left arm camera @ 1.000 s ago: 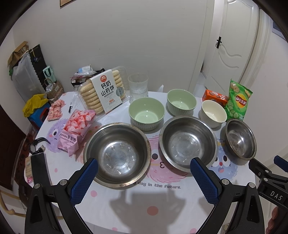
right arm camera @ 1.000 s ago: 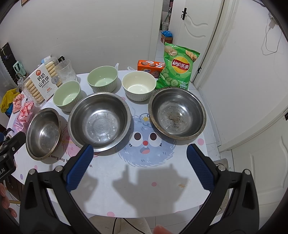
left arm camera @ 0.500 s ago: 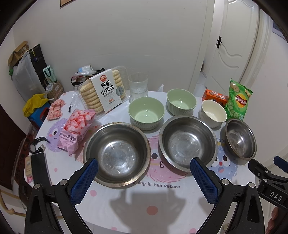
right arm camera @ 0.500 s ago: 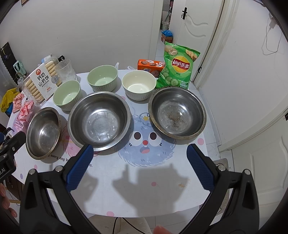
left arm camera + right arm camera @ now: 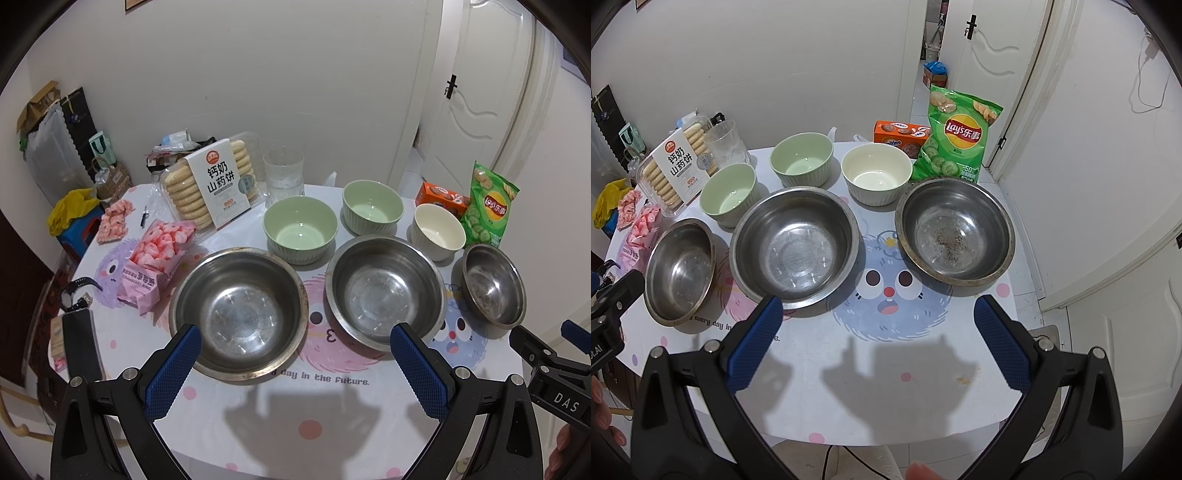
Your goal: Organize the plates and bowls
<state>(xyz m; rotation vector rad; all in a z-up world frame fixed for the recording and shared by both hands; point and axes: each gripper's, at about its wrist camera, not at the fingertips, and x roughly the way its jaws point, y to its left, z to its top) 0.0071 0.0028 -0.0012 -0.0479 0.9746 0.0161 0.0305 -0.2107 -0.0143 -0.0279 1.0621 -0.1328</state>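
Note:
Three steel bowls stand in a row on the table: left (image 5: 238, 312) (image 5: 679, 271), middle (image 5: 384, 291) (image 5: 796, 245) and right (image 5: 493, 284) (image 5: 955, 230), the right one with dark specks inside. Behind them stand two green ceramic bowls (image 5: 300, 229) (image 5: 372, 206), also in the right wrist view (image 5: 729, 194) (image 5: 802, 164), and a cream bowl (image 5: 437, 230) (image 5: 876, 173). My left gripper (image 5: 295, 363) is open and empty, above the table's near edge in front of the left and middle steel bowls. My right gripper (image 5: 879, 339) is open and empty, in front of the middle and right steel bowls.
A biscuit box (image 5: 218, 182), a glass (image 5: 283, 173), pink candy bags (image 5: 153, 258), a watch (image 5: 75, 291) and a dark flat object (image 5: 79, 345) lie at the left. An orange box (image 5: 901, 134) and a Lay's bag (image 5: 956, 138) stand at the back right. The table's edge (image 5: 1015, 288) drops to the floor at the right.

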